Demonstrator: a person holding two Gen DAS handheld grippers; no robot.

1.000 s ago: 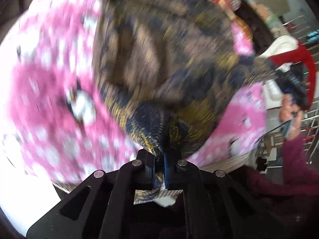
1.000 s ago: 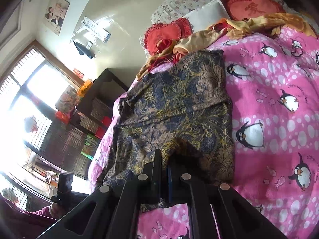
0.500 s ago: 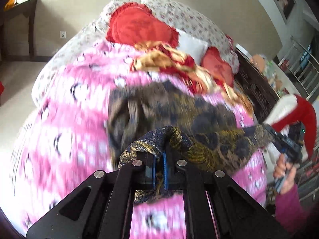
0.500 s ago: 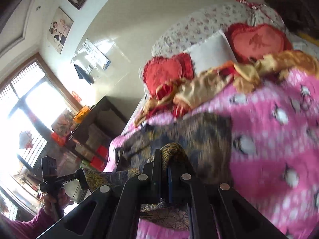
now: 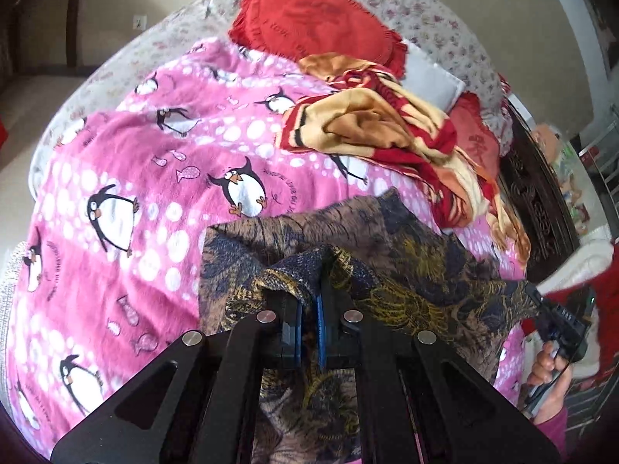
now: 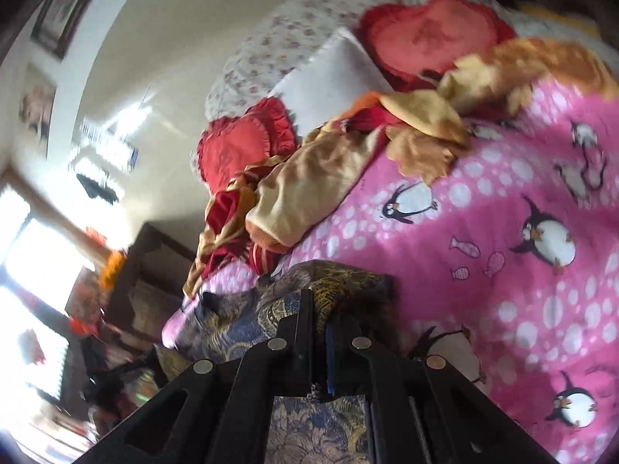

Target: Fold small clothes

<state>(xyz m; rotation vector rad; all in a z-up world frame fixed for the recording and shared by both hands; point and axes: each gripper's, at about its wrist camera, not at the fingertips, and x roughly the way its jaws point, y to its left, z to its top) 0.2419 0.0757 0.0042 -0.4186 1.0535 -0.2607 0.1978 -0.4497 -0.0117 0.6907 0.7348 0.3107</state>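
Left wrist view: the left gripper (image 5: 309,286) has its fingers clenched on a bunched edge of the patterned garment (image 5: 406,255), a dark blue, brown and gold cloth. From the pinch the cloth drapes down over both black fingers and spreads ahead onto the pink penguin blanket (image 5: 154,178) covering the bed. Beyond it lies a crumpled red and tan blanket (image 5: 379,131), with a red heart cushion (image 5: 309,11) and a white pillow (image 5: 433,77) near the head of the bed. At the right edge a hand (image 5: 549,367) holds the right gripper (image 5: 532,292), which grips the garment's far corner, so the cloth is stretched between the two.

Right wrist view: the right gripper (image 6: 319,301) is likewise closed tight on the patterned garment (image 6: 340,278), whose fold rises over the fingertips and hangs below the fingers. The penguin blanket (image 6: 503,232) fills the right side, the red and tan blanket (image 6: 317,185) and two heart cushions (image 6: 243,147) sit further back, and a bright window (image 6: 35,255) is blurred at left
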